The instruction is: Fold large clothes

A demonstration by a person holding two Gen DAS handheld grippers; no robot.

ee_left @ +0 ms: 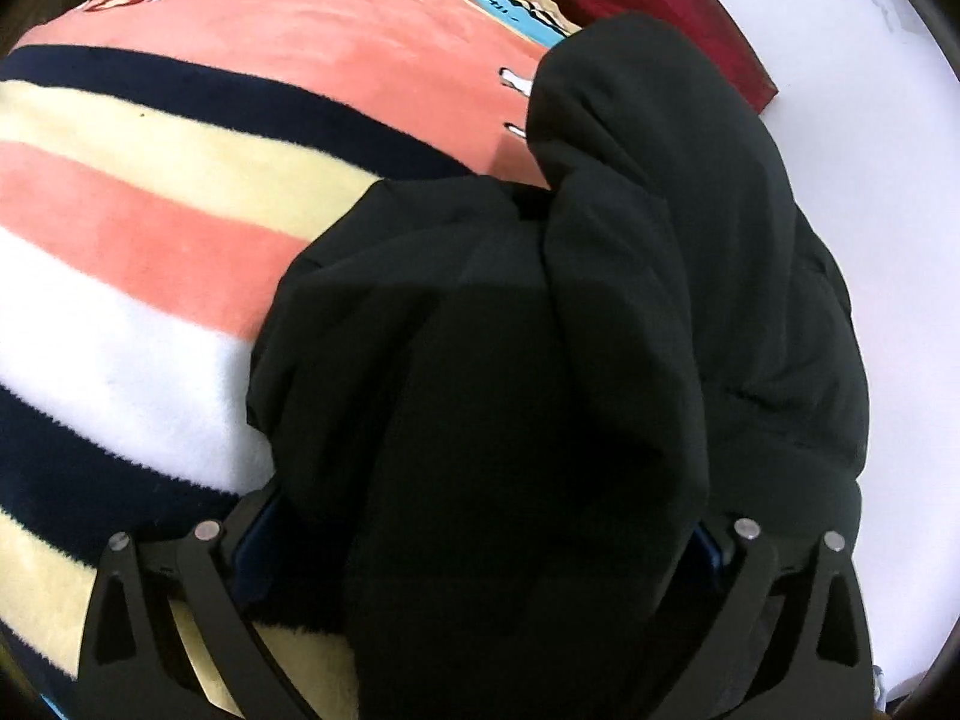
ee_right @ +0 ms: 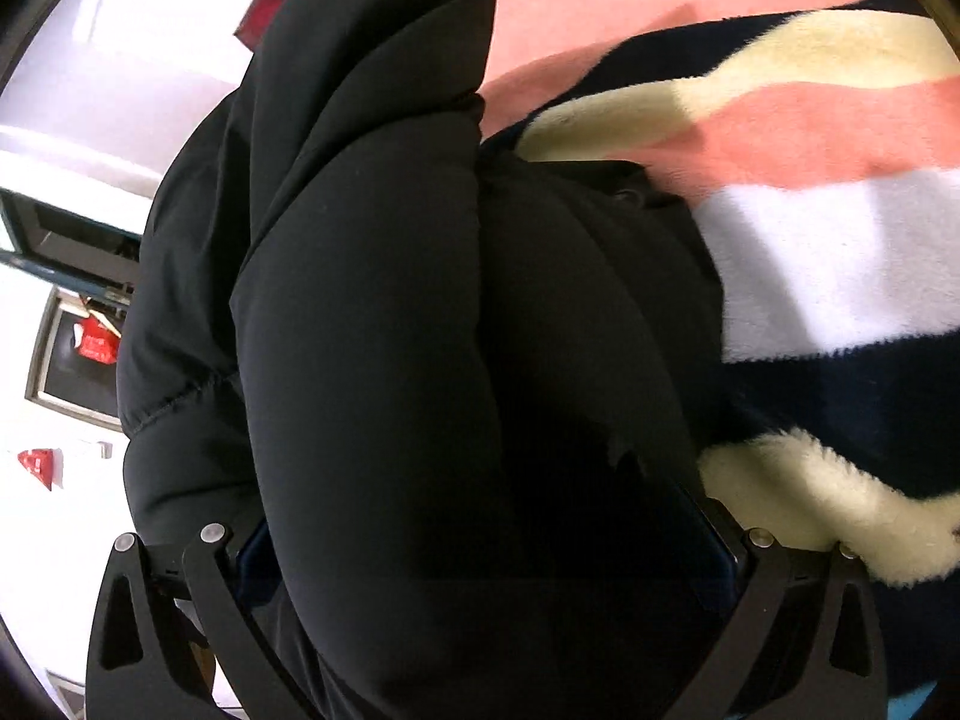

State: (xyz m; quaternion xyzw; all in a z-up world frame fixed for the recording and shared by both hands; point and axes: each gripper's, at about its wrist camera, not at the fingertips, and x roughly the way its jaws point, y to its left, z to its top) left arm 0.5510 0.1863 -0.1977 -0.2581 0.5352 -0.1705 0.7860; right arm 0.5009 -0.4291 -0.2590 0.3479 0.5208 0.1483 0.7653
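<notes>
Jacket (ee_left: pixel 540 360) is bunched on blanket (ee_left: pixel 150 228); left gripper (ee_left: pixel 480 540) and right gripper (ee_right: pixel 486 540) are spread wide, fabric lying between the jaws, nothing clamped.

The jacket (ee_left: pixel 600 330) lies bunched on the blanket (ee_left: pixel 180 210), a cushion (ee_left: pixel 648 6) behind it.

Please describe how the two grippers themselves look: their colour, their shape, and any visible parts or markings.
Both look alike. The left gripper and right gripper have matte black linkage arms with elongated cut-out slots, joined by round silver pivot pins. Dark blue pads line the inner side of the fingers. No cables, markings, sleeves or hands are visible.
</notes>
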